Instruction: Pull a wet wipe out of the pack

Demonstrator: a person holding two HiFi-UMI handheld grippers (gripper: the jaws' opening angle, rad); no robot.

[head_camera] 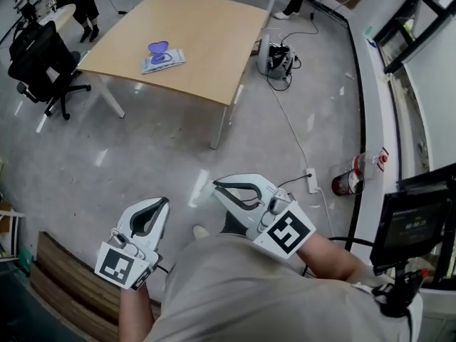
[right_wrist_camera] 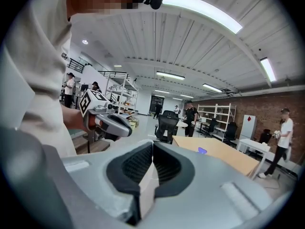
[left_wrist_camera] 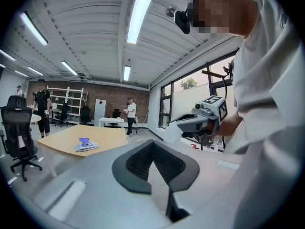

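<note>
Purple lid raised, the pack lies flat near the middle of the pale wooden table, well apart from the person, who stands out on the grey floor with both tools held low near the body. A wet wipe is already out of it. The right gripper is clenched on a white sheet pinched between its ribbed pads, and a small pale tuft shows beyond the tips in the left gripper view. The left gripper is closed on nothing, its tips meeting. By my reading the pull itself is done, so the main hazard now is losing the sheet. It looks thin and damp, and how much of it sits inside the pads is hard to tell. Any easing of the right jaws, or a quick swing of that arm, could let it slide out and land on the floor, where it would be soiled and useless. The left tool, clamped shut and off to the side, is in no position to catch it. A second worry is the pack: with its lid up, the remaining wipes could dry. It also lies loose on the table, so a fresh pull with nothing pinning it would probably drag the whole pack along.
</note>
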